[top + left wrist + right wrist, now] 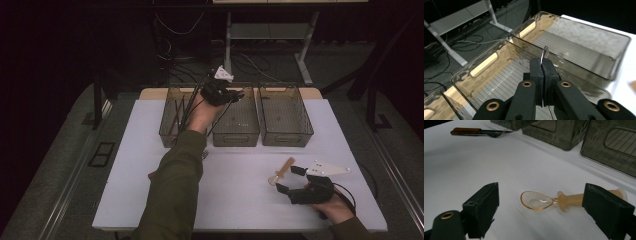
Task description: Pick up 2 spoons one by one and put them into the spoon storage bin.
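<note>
Right gripper (541,212) gaping beside spoon (537,200) | left gripper (543,65) clamps utensil (545,53) above bin (486,75)

the room is dim, its far edges falling to black, and the high view is soft and grainy. the white surface (240,190) is the brightest area. glare streaks the near walls of the clear bins (574,42). the translucent spoon (537,200) is sharp, while the near fingers (607,213) blur slightly.
</note>
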Available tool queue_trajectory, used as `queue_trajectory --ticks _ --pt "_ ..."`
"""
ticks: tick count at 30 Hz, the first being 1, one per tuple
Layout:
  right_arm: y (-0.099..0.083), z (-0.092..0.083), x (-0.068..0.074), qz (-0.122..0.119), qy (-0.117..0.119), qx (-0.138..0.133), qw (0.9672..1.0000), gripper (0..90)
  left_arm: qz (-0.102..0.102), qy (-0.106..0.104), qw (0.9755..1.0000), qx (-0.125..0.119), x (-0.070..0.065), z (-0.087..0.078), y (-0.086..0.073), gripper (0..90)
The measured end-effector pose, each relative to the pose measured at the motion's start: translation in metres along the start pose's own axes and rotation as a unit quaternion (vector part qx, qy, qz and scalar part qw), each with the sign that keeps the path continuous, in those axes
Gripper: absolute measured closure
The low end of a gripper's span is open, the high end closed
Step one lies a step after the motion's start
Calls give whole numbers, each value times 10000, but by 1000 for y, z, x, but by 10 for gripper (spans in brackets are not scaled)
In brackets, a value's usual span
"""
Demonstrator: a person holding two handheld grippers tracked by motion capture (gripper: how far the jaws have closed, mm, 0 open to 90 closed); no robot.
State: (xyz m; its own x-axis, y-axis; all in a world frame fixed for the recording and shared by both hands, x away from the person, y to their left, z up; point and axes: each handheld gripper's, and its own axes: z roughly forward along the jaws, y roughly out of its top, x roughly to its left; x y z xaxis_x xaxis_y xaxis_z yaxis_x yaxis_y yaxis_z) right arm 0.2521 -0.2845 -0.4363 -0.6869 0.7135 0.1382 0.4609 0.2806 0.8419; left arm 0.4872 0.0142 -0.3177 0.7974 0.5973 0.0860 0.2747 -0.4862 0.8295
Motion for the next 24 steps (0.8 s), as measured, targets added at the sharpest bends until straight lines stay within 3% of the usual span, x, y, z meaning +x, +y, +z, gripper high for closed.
queue_trajectory --ticks 5,13,22,23,24 --pt "0 0 0 7 20 -33 10000 142 -145 147 9998 -45 7 14 4 884" --pt "1 -1 -1 -11 61 -49 10000 142 -49 489 9988 92 5 37 -2 883" --pt "1 -1 -1 -4 92 -56 9999 142 -57 492 9984 287 0 56 -10 879" --pt "1 -1 -2 -20 84 -65 9999 142 -124 453 9983 338 0 58 -11 868" --pt "1 -1 -2 -7 90 -57 9999 142 -144 471 9982 356 -1 60 -12 775"
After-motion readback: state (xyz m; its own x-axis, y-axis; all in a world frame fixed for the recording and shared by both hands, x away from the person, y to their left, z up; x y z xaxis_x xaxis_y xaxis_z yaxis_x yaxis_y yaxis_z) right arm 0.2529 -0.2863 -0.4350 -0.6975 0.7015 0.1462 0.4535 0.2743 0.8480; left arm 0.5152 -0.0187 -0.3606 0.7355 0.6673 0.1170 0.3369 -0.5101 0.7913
